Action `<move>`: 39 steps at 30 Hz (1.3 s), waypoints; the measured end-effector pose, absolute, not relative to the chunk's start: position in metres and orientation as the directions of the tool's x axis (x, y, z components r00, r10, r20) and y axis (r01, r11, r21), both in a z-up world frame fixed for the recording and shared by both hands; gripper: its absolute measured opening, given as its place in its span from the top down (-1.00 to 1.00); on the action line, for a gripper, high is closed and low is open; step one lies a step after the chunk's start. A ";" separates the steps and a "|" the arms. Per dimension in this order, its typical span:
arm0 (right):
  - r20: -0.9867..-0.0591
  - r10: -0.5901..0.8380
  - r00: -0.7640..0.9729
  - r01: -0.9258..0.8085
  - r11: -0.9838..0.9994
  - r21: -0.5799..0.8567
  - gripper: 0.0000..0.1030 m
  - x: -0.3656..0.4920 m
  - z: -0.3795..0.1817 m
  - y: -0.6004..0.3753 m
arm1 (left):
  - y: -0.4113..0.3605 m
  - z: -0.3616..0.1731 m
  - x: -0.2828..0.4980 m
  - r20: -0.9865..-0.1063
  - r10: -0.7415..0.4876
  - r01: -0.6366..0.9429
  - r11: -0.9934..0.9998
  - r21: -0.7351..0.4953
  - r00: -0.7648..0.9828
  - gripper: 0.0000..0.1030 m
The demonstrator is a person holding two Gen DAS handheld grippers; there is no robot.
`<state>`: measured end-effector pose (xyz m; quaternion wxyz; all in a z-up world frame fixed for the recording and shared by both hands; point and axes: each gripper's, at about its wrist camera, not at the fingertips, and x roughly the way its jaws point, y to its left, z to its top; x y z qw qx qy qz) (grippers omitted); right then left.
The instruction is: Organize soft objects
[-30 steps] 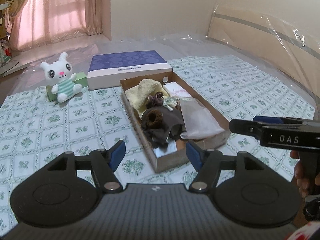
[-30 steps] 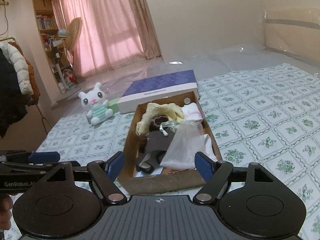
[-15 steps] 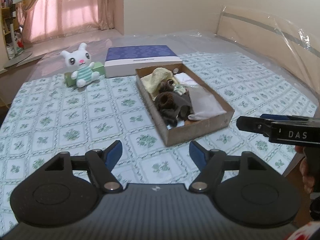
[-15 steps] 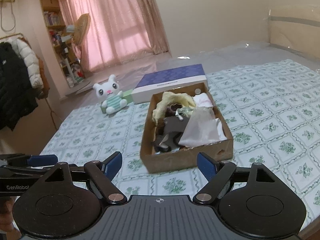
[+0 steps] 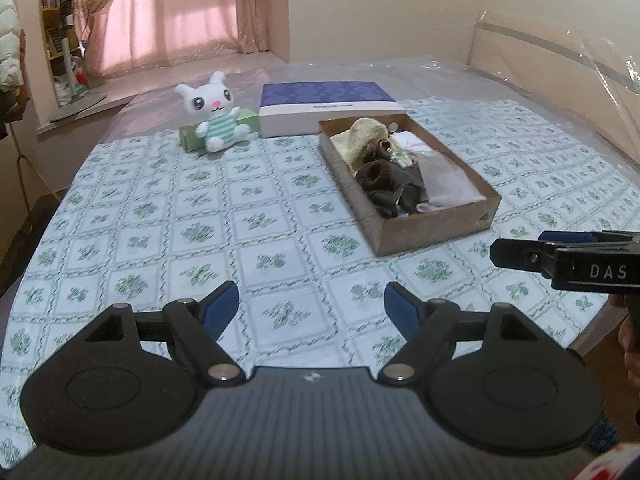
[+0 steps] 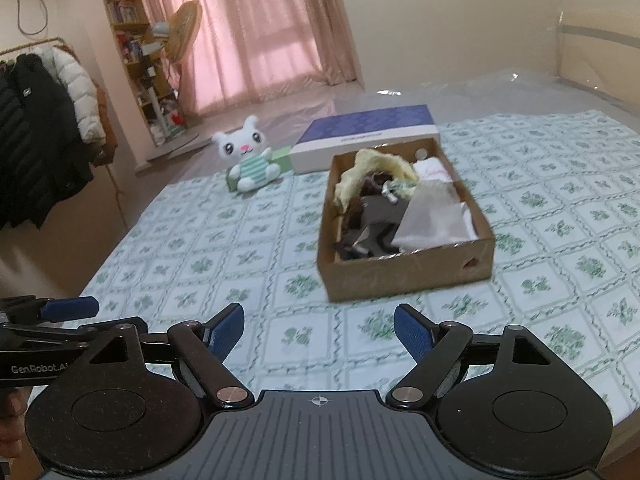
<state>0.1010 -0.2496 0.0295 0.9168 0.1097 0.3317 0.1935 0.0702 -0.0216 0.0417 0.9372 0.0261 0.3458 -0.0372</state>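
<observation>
While both tools hang well short of the cardboard box point(image 5: 436, 228), the left gripper point(image 5: 312, 306) with its jaws opening on nothing and the right gripper point(image 6: 319, 326) spread wide and equally empty, the soft things sit heaped inside: a yellow cloth point(image 6: 374, 164), dark brown pieces point(image 5: 386, 184) and a pale grey cloth point(image 6: 430, 216). I'd worry that the pile is tangled, so one pinch could drag several out together. A low reach might also catch the thin wall and skid the box across the patterned sheet point(image 5: 160, 220).
</observation>
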 end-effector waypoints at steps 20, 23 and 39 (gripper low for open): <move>-0.617 0.437 0.655 -0.331 0.899 0.286 -0.59 0.066 0.011 -0.209 | 0.011 0.021 0.017 -0.681 0.025 -0.039 0.999 -0.005 0.732 -0.52; -0.623 0.450 0.640 -0.349 0.892 0.286 -0.59 0.061 0.007 -0.203 | 0.014 0.018 0.011 -0.687 0.032 -0.055 0.998 -0.011 0.726 -0.52; -0.653 0.483 0.583 -0.395 0.871 0.292 -0.59 0.057 -0.012 -0.189 | 0.017 0.007 0.002 -0.707 0.046 -0.081 0.997 -0.015 0.705 -0.52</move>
